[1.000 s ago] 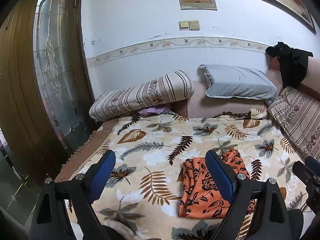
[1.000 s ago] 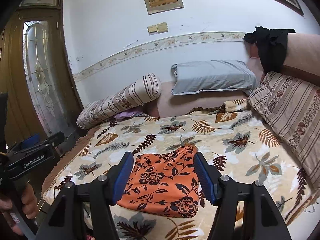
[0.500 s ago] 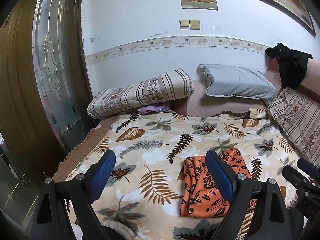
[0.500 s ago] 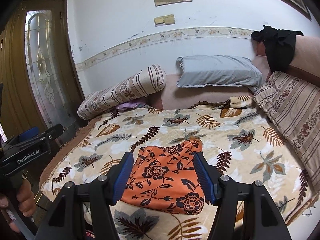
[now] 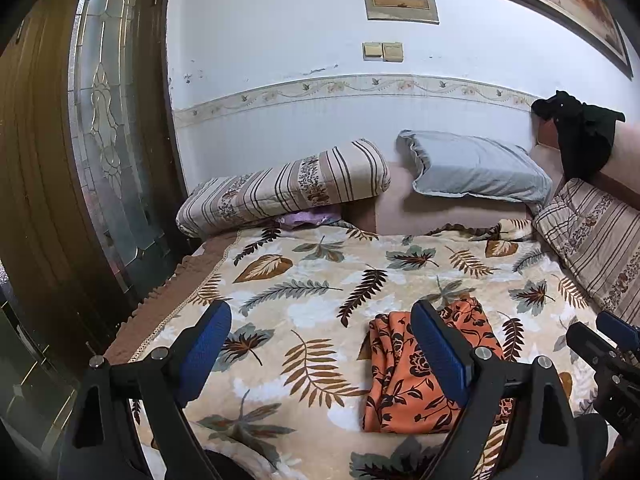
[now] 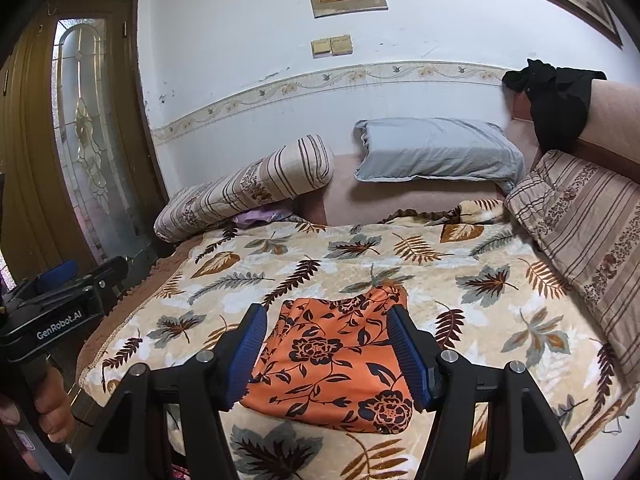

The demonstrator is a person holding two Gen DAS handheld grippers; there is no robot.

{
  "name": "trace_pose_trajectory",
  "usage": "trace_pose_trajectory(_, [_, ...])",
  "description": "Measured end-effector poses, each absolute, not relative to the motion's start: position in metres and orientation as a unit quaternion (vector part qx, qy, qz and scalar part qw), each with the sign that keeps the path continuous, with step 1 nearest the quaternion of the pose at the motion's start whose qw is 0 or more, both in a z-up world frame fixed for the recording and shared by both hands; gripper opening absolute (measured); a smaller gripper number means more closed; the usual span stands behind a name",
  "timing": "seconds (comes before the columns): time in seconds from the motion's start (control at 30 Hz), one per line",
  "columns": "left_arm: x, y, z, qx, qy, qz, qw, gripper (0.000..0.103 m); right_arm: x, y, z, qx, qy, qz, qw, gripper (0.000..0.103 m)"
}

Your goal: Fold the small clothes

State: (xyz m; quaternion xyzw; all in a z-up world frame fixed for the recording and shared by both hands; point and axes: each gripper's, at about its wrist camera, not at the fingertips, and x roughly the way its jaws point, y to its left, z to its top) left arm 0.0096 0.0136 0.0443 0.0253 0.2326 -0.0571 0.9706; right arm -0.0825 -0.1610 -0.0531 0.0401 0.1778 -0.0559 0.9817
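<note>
folded orange cloth (image 6: 332, 364) lies on the leaf blanket (image 6: 460, 280), near its front edge; left gripper (image 5: 320, 356) and right gripper (image 6: 328, 356) both hover open and empty above it

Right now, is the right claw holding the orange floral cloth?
No, the right claw is open and the orange floral cloth lies flat on the leaf-print blanket.

Right gripper (image 6: 326, 354) hovered with jaws apart over folded orange floral garment (image 6: 332, 364) lying flat on leaf-print blanket (image 6: 460, 280); left gripper (image 6: 68, 292) at left edge.
</note>
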Motion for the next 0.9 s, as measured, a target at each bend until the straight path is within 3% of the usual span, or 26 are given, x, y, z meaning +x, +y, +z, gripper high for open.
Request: trace_pose_trajectory(0.9, [-0.018, 0.016, 0.059, 0.020, 0.209, -0.067, 0.975, 0.091, -0.105, -0.151, -0.039, 0.034, 0.163, -0.056, 0.985, 0.066])
